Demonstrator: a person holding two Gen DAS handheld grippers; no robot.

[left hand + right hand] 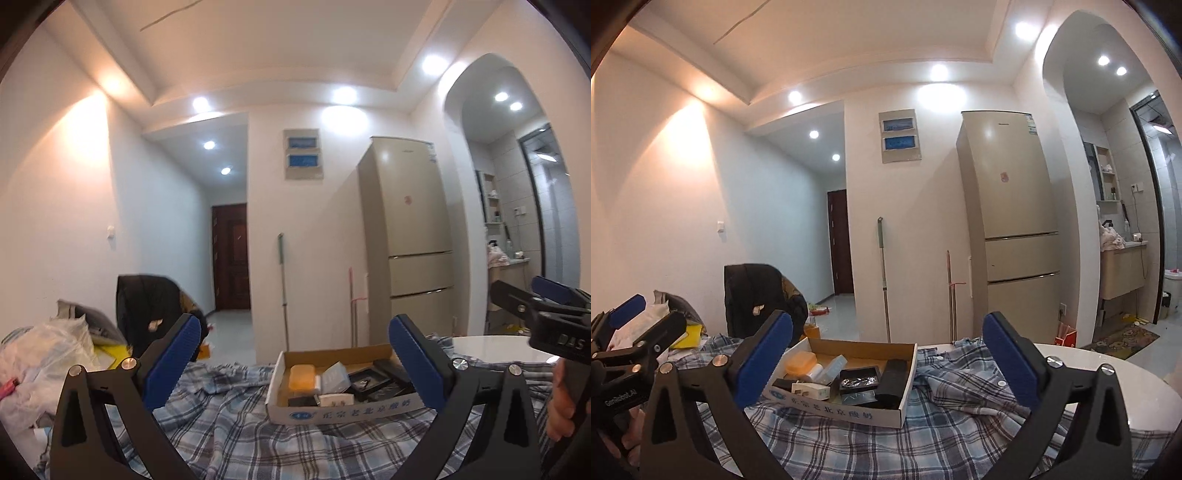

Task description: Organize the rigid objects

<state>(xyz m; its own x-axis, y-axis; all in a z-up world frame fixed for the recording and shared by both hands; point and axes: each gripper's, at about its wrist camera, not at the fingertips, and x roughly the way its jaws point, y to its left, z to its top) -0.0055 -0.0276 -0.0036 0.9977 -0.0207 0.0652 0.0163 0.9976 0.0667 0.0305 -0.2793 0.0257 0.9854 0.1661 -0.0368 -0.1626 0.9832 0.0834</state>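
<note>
While both tools [295,354] [888,354] gape empty, a cardboard box [905,402] sits on plaid cloth [849,443] near the fridge [1008,221].

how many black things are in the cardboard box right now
3 that I can make out in the cardboard box: a tall black block by the right wall, a shallow black tray in the middle, and a flat black piece near the front-left corner. Others may be hidden underneath.

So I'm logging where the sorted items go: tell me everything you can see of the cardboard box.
The cardboard box is a shallow open tray, white outside with blue printed characters on its front wall and plain brown inside. It lies flat on the plaid cloth, holding several small things, among them an orange case and a black block. No jaws touch it.
</note>
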